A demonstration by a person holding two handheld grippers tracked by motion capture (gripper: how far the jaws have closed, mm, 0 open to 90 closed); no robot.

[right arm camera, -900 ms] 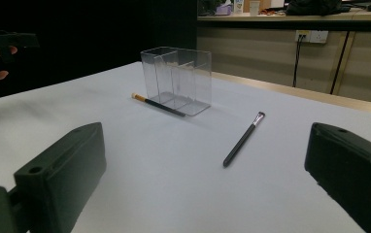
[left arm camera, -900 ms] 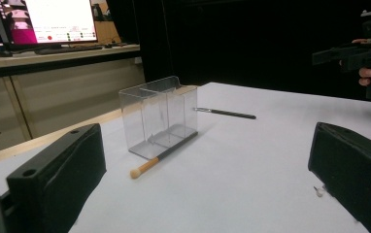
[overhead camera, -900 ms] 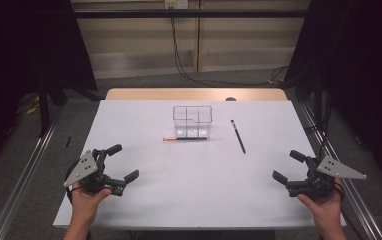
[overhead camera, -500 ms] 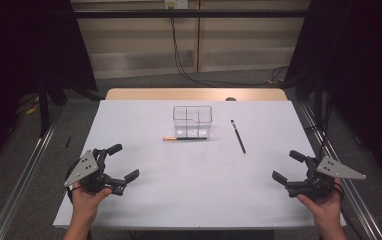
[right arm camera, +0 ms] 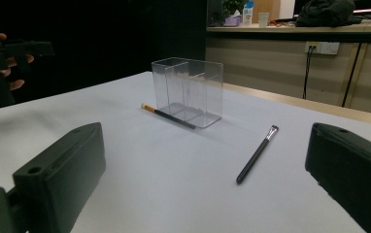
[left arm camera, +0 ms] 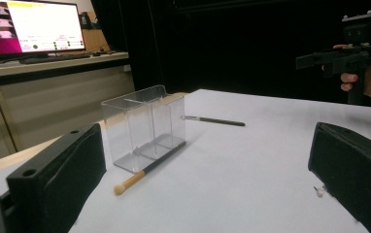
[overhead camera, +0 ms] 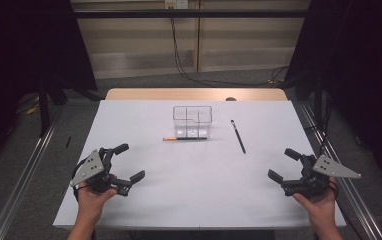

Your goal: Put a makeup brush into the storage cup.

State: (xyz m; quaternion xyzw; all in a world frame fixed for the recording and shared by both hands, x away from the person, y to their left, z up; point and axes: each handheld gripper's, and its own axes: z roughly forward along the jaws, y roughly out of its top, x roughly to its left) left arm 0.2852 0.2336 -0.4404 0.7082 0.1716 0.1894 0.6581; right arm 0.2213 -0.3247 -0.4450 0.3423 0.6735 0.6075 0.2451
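Resting low at the bottom corners of the high view, both grippers sit over the white table top with nothing between their jaws. Left gripper, lower left of the frame, jaws spread wide, empty. Right gripper, lower right, jaws spread wide too, empty. Each is held by a hand coming up from the bottom edge.

Clear plastic box with inner dividers stands upright at upper centre of the high view, well apart from both grippers. Thin black brush with an orange-tan handle end lies flat just along the box's near wall, touching or almost touching it; cannot tell which. Slim black makeup brush with a pale bristle tip lies flat to the right of the box, angled, apart from it.

Left gripper view: box centre left, orange-ended brush at its foot, other gripper at upper right. Right gripper view: box upper centre, slim black brush right of centre.
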